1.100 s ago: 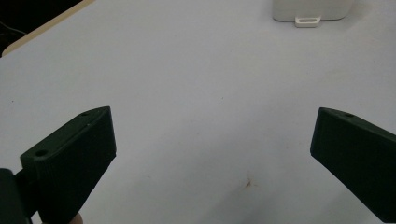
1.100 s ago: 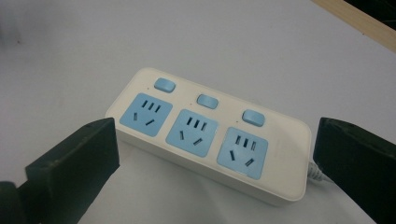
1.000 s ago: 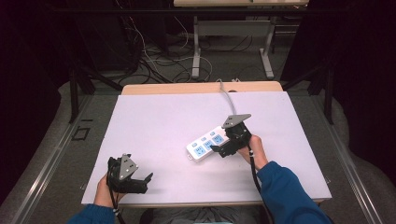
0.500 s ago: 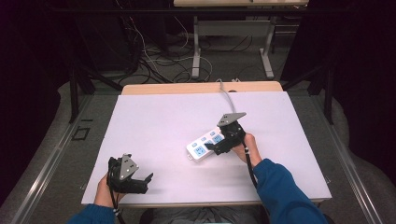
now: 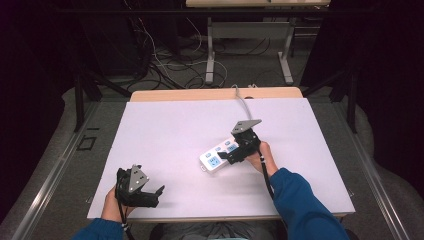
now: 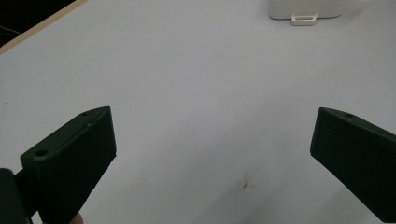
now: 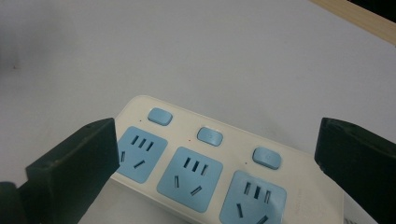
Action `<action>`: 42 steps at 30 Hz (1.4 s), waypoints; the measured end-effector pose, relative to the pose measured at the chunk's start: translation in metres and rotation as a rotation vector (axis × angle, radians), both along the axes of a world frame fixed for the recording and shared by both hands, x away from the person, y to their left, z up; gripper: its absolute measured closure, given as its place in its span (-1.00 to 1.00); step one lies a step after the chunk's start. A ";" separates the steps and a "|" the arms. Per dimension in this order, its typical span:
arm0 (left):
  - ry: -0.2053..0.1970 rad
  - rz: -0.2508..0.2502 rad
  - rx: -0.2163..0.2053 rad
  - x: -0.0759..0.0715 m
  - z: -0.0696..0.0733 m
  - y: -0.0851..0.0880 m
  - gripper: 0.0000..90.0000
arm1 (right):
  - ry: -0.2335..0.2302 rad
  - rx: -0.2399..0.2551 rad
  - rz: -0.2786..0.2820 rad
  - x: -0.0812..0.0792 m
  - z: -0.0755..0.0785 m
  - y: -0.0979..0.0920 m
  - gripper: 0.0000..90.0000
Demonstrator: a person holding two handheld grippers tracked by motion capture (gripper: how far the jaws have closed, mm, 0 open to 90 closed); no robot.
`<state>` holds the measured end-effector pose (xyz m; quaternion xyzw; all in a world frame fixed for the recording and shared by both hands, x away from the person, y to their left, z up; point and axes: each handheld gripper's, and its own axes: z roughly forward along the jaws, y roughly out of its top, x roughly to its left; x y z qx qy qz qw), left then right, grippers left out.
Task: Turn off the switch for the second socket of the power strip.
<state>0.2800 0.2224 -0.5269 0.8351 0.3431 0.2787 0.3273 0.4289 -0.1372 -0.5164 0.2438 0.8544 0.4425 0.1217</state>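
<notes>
While both jaws gape wide, right claw (image 5: 229, 156) over glossy white power strip (image 5: 220, 154), blue sockets; left claw (image 5: 152, 196) idle.

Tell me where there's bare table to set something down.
Most of the white table is bare: the whole far left, and the middle between the left gripper and the power strip. It is crowded only around the strip, where the right gripper hovers.

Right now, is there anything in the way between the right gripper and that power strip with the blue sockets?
Nothing visible. The right gripper hangs open right over the power strip, its jaws spread either side of the blue sockets, with no other thing between them on the white table.
</notes>
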 end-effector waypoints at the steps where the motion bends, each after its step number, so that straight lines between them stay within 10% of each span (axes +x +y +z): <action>1: 0.000 -0.001 0.002 0.000 0.000 0.000 -0.99 | 0.004 -0.001 0.001 0.000 -0.001 0.001 -1.00; 11: 0.012 -0.002 0.001 0.001 0.000 0.000 -0.99 | -0.010 -0.008 -0.013 0.001 -0.003 0.007 -0.95; 32: 0.010 -0.001 0.003 0.001 0.000 0.000 -0.99 | -0.037 -0.012 -0.066 -0.002 -0.007 0.018 1.00; 42: 0.011 -0.001 0.012 0.001 0.001 0.000 -0.99 | -0.058 -0.014 -0.103 -0.001 -0.011 0.020 1.00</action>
